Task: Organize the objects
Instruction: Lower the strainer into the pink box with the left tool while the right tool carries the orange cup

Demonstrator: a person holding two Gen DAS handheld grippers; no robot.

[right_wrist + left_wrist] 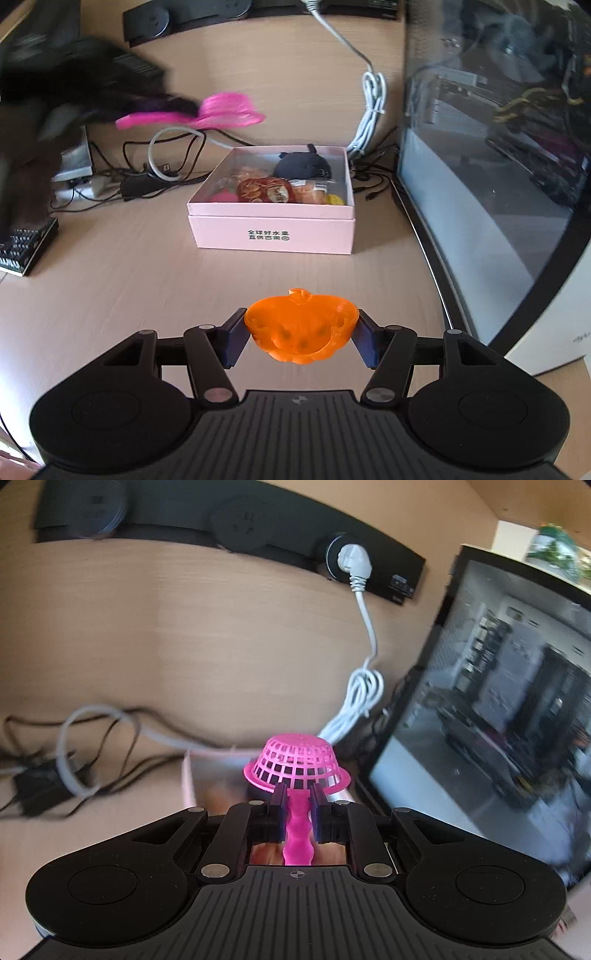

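Gripping both loads at once: nearest in the right wrist view, the right gripper (301, 332) has its pads clamped on either side of an orange mould (301, 326), a pumpkin-shaped shell held above the bare front of the desk (129, 280). Over on the left wrist view, the left gripper (298, 794) is pinched tight on the handle of a pink sieve (297, 762), mesh bowl turned dome-up just beyond the fingertips.

Further out, mid-desk, sits the pink box (273, 230), open-topped and already carrying goods: a red snack pack (266, 190), a dark plush (301, 164) toward the back, something pink at the left and a yellow item at the right. So I'd call this well under way, box partly filled, with at least these two pieces left to drop in. The sieve looks closest, since the right wrist view shows it as a pink smear in the air above and left of the box.

Beyond, cables (155, 173) tangle at the desk's back edge, a white cord (364, 686) runs up to a wall socket (347, 559), and a monitor (498, 166) fills the right side.

Hard to read: the left arm is pure motion blur from the right camera, the box is mostly hidden beneath the sieve in the left view, and the lower box contents can't be made out.
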